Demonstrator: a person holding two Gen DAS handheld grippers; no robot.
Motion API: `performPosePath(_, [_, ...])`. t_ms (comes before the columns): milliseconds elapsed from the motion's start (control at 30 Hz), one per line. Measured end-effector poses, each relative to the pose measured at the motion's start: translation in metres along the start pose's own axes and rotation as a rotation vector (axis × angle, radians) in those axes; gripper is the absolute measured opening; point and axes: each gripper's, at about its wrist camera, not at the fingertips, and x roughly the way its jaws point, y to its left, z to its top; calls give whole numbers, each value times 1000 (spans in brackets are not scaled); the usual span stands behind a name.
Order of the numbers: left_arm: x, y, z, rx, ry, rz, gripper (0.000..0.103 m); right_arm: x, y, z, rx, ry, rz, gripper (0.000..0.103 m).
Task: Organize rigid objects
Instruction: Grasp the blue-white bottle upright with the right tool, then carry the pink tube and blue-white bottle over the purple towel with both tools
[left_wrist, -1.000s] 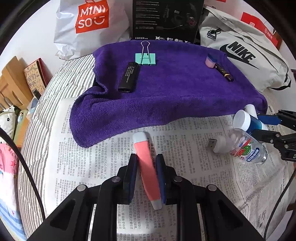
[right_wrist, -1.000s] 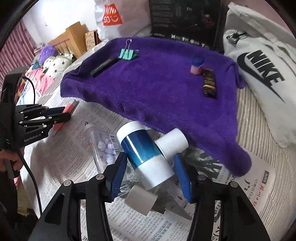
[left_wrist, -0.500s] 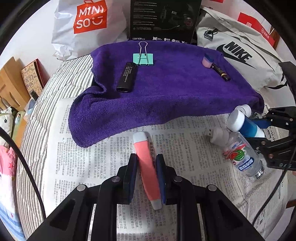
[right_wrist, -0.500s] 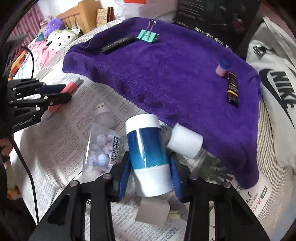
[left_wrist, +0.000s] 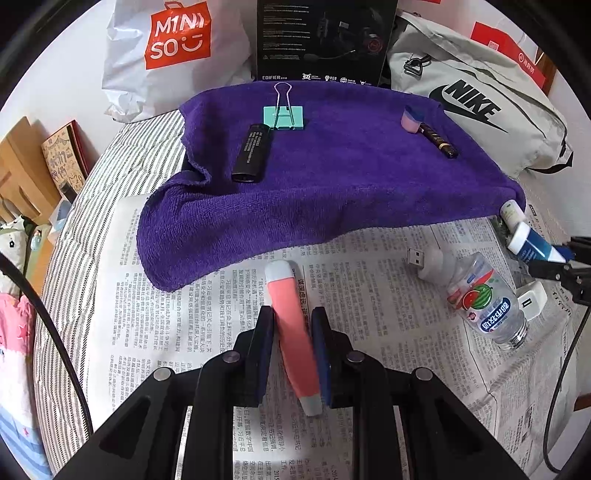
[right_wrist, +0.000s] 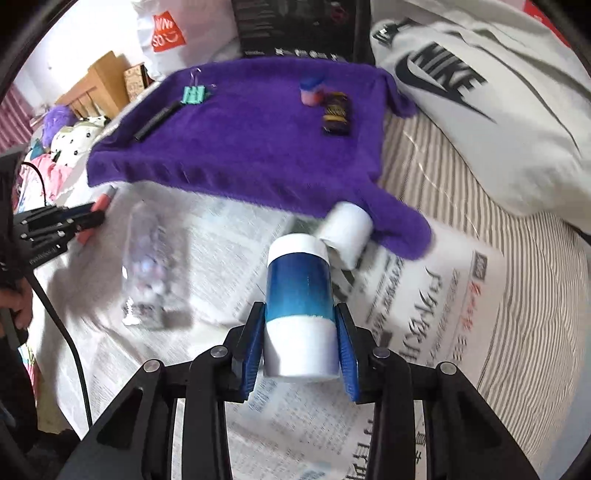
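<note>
My left gripper (left_wrist: 291, 325) is shut on a pink tube with grey ends (left_wrist: 291, 317), held over the newspaper (left_wrist: 369, 302) just short of the purple towel (left_wrist: 332, 177). On the towel lie a black lighter (left_wrist: 253, 154), a teal binder clip (left_wrist: 283, 115), a small pink-and-blue cap (left_wrist: 412, 119) and a dark stick (left_wrist: 439, 141). My right gripper (right_wrist: 300, 334) is shut on a blue-and-white canister (right_wrist: 299, 295), lifted above the paper beside a white cylinder (right_wrist: 345, 229). That canister (left_wrist: 532, 245) shows at the right edge of the left wrist view.
A clear bottle of tablets (left_wrist: 487, 299), a USB plug (left_wrist: 424, 258) and a white charger (left_wrist: 532, 301) lie on the newspaper at right. Behind the towel stand a Miniso bag (left_wrist: 166, 48), a black box (left_wrist: 321, 37) and a grey Nike bag (left_wrist: 476, 107).
My right gripper has closed on the blue-and-white canister, raised it and swung it away from the tablet bottle and charger. The left gripper keeps its hold on the pink tube, barely moving.
</note>
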Motion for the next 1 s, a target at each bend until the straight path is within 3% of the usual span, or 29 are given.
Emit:
performPosePath(267, [1,-2,0,5,6,8,20,15,12,14,-60,26,-35,37])
performPosePath(500, [1,-2,0,15,2,12,20,18,16,21,-58,-3,-37,36])
performPosePath(1000, [-5,2,-7,13,21,-39,19,5,2,-6,-1,-77,-42,36])
